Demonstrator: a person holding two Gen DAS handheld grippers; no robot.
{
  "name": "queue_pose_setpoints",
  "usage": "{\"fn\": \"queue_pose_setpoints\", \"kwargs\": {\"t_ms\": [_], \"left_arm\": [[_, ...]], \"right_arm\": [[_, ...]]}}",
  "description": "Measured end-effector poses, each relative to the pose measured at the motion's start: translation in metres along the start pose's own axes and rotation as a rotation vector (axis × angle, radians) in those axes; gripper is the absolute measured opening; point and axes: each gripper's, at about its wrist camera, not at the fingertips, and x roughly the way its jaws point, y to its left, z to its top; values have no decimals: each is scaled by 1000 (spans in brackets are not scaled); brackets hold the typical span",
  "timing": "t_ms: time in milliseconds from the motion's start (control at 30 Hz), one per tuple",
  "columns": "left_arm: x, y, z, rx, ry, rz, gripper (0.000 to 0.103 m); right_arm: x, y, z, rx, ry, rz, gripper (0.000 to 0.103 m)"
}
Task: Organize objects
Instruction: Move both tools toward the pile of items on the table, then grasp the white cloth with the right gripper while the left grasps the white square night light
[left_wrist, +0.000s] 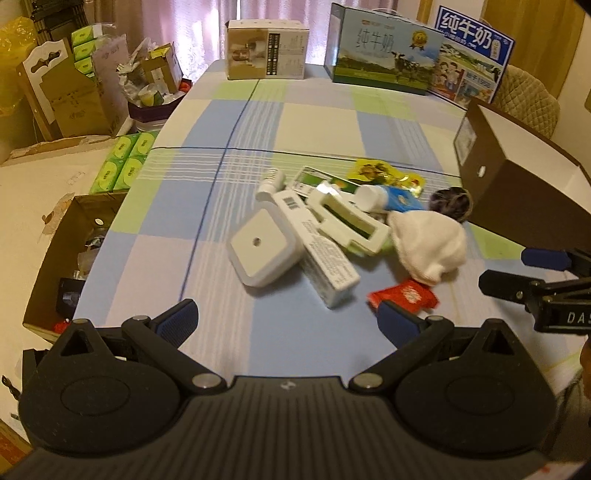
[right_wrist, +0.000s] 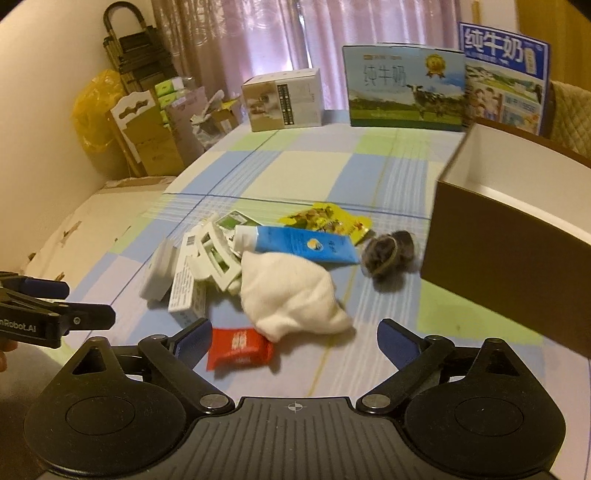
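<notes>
A heap of small items lies mid-table: a white square plug light, a long white carton, a white clip-like frame, a blue tube, a white cloth, a yellow snack packet, a dark hair scrunchie and a red sachet. My left gripper is open, short of the heap, with the red sachet by its right finger. My right gripper is open with the sachet just inside its left finger. An open brown box stands at the right.
Milk cartons and a beige box stand along the far edge of the checked tablecloth. Off the left edge are green tissue packs, cardboard boxes and clutter. A padded chair sits behind the brown box.
</notes>
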Motion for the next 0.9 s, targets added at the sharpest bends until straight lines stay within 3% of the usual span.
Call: {"fn": "queue_pose_setpoints", "kwargs": {"t_ms": [600,800,900], "left_arm": [[42,25,13,53,17,30,102],[51,26,17,98,18,35,102],[54,27,18,109,17,32,102]], "right_arm": [[87,23,7,-273,53,-44,94],[96,21,4,-328,57,-48,76],[93,20,3,-356,36,-47,56]]}}
